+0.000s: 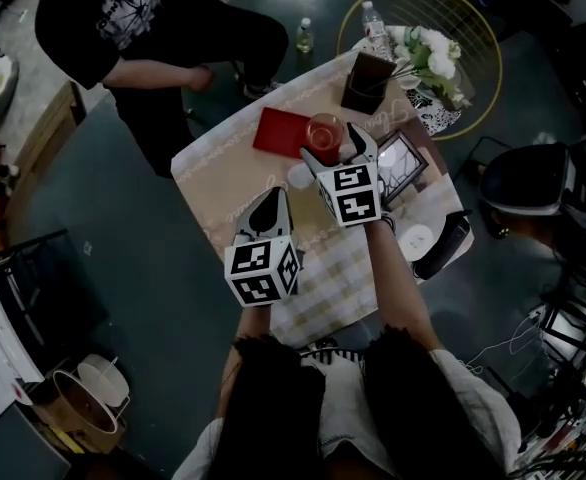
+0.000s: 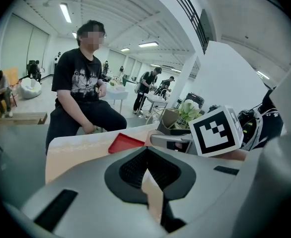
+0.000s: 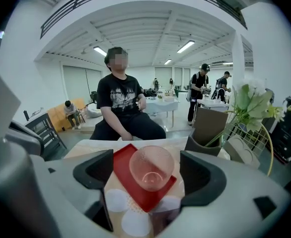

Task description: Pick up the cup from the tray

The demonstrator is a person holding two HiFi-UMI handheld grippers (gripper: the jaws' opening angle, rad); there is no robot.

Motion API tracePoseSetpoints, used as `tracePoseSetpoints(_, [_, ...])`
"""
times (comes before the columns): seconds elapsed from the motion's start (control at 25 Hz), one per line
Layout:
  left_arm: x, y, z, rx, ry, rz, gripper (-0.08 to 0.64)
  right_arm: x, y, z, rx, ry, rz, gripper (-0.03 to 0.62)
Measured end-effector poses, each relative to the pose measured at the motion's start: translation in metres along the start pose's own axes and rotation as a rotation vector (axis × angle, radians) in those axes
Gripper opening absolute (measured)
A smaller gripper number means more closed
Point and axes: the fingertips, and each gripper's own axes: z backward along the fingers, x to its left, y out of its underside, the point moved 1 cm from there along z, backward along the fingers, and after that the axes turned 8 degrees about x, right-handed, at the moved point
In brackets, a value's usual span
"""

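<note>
A clear pinkish cup point(image 3: 152, 168) stands upright on the near corner of a red tray point(image 3: 127, 163) on the table. My right gripper point(image 3: 148, 175) is open wide, with one dark pad on each side of the cup and a gap on both sides. In the head view the cup point(image 1: 325, 129) sits on the tray point(image 1: 281, 132) just beyond the right gripper point(image 1: 336, 151). My left gripper point(image 1: 270, 206) hovers lower left over the table, shut with nothing in it. Its pads point(image 2: 146, 168) meet, and the tray point(image 2: 125, 143) lies ahead of them.
A seated person point(image 1: 163, 28) is at the table's far side. A brown holder point(image 1: 366, 81), white flowers point(image 1: 429, 54) and a picture frame point(image 1: 399, 164) stand right of the tray. White coasters point(image 1: 300, 175) lie near it. A white disc point(image 1: 415, 240) lies at the right edge.
</note>
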Motion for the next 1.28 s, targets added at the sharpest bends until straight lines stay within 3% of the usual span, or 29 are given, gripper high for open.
tracePoseSetpoints(0.8, [0.013, 0.002, -0.029, 0.045, -0.013, 0.010, 0.006, -0.009, 0.014, -0.059, 0.164, 0.003, 0.040, 0.400])
tracePoseSetpoints(1.16, [0.008, -0.012, -0.025, 0.019, -0.009, -0.001, 0.006, -0.009, 0.011, -0.054, 0.155, 0.007, -0.033, 0.399])
tracePoseSetpoints(1.28, [0.007, -0.016, -0.021, 0.007, -0.009, -0.002, 0.006, -0.002, 0.001, -0.040, 0.128, -0.001, -0.010, 0.399])
